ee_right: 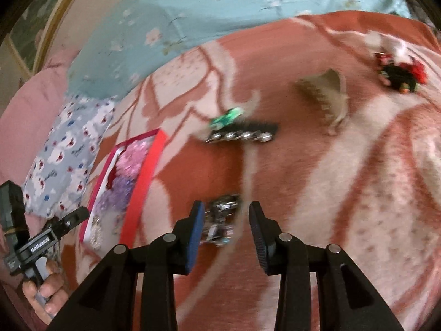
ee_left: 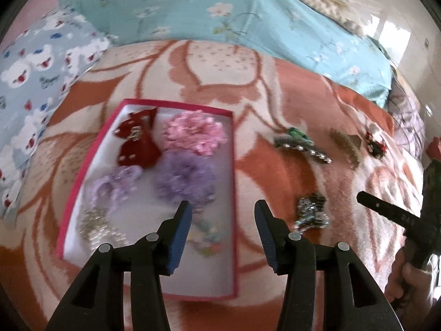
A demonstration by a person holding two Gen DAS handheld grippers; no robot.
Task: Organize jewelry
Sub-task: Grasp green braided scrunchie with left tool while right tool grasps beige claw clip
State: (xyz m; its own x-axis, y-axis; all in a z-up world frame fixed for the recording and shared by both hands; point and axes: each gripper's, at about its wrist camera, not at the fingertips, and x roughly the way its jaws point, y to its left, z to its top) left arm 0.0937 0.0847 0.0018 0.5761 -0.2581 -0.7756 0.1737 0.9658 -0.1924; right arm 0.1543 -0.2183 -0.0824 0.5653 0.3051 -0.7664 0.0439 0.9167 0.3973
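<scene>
While both tongs (ee_left: 223,207) (ee_right: 226,209) gape apart: pink box (ee_left: 91,165) left, sequined clip (ee_right: 220,220) between right pads, nothing barring.

— From my feed, the blanket (ee_left: 275,88) is rust-orange with cream leaf shapes. What about the box (ee_left: 89,162)?

— Pink rim, white inside. In it I see a dark red bow (ee_left: 136,140), a pink flower (ee_left: 194,135) and a lilac flower (ee_left: 184,179).

— Behind the box, the sheet (ee_left: 220,13) is pale turquoise with small blossoms.
</scene>
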